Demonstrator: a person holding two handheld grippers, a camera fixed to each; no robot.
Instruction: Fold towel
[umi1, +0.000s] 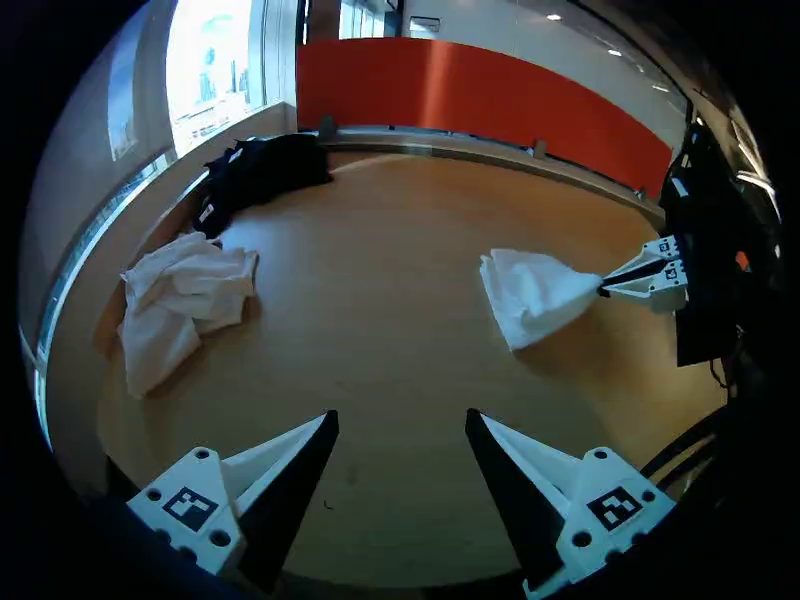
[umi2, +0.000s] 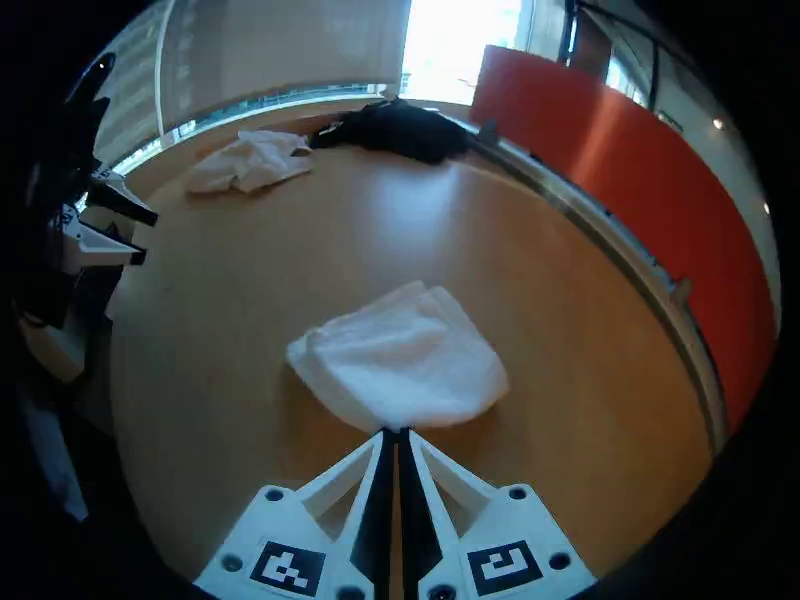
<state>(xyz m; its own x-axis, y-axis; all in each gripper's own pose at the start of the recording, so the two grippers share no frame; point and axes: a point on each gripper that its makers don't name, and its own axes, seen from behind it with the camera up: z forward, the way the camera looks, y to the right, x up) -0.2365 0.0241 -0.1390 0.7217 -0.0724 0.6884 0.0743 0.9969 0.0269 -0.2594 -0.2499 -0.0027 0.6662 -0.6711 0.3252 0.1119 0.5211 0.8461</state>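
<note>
White towel (umi2: 400, 365) in right tongs (umi2: 398, 434)

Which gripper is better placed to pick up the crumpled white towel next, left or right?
Left, probably. The left gripper is open and holds nothing, with the crumpled towel lying ahead of it. The right gripper is shut on the edge of the folded towel.

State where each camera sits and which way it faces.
Left gripper view: rides the open left tongs, facing across the table toward the orange wall.
Right gripper view: rides the right tongs, shut on the folded towel, facing the window.
Shared: both tongs, the folded towel, crumpled towel, dark cloth.
</note>
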